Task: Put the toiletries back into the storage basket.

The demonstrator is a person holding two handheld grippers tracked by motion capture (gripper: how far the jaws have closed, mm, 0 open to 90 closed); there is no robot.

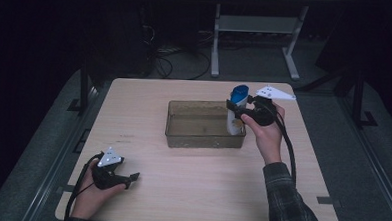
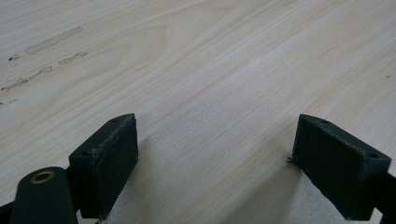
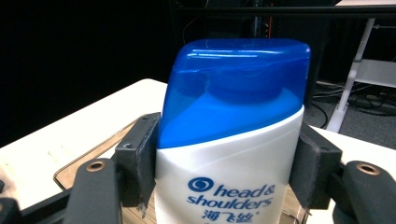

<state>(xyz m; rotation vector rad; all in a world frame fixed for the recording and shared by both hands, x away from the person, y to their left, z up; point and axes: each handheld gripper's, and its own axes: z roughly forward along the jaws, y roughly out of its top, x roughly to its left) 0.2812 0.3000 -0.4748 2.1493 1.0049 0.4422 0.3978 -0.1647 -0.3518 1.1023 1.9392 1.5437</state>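
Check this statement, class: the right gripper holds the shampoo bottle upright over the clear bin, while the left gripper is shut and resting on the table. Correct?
Not quite. The left gripper is open: the left gripper view shows its jaws standing wide apart over bare table. The rest holds: right gripper, shampoo bottle, clear bin.

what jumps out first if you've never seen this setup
The white shampoo bottle with a blue cap, held upright between the right gripper's jaws over the right end of the clear brownish plastic bin mid-table. Then the left gripper, jaws apart, resting on the pale wooden table near its front left corner.
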